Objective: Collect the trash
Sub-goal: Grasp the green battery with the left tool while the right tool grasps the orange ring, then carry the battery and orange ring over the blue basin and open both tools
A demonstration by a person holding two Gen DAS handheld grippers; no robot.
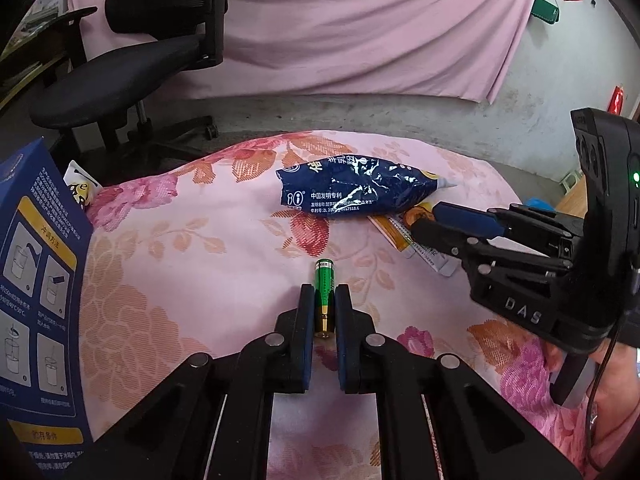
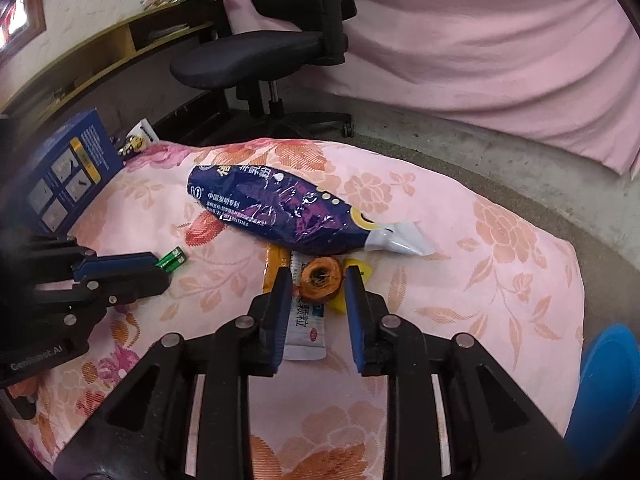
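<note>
Battery (image 1: 325, 294) sits pinched in the left jaws mid-cloth; right jaws gape around an orange ring (image 2: 321, 279), gripping nothing

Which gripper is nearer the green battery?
Left. The left gripper has its fingers on either side of the battery, closed on it. The right gripper sits apart, straddling an orange peel beside the blue bag.

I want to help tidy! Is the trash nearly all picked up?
Not yet. Nothing looks collected. The left gripper straddles the green battery; the right gripper is open around an orange ring. The blue wrapper and sachets remain on the cloth.
</note>
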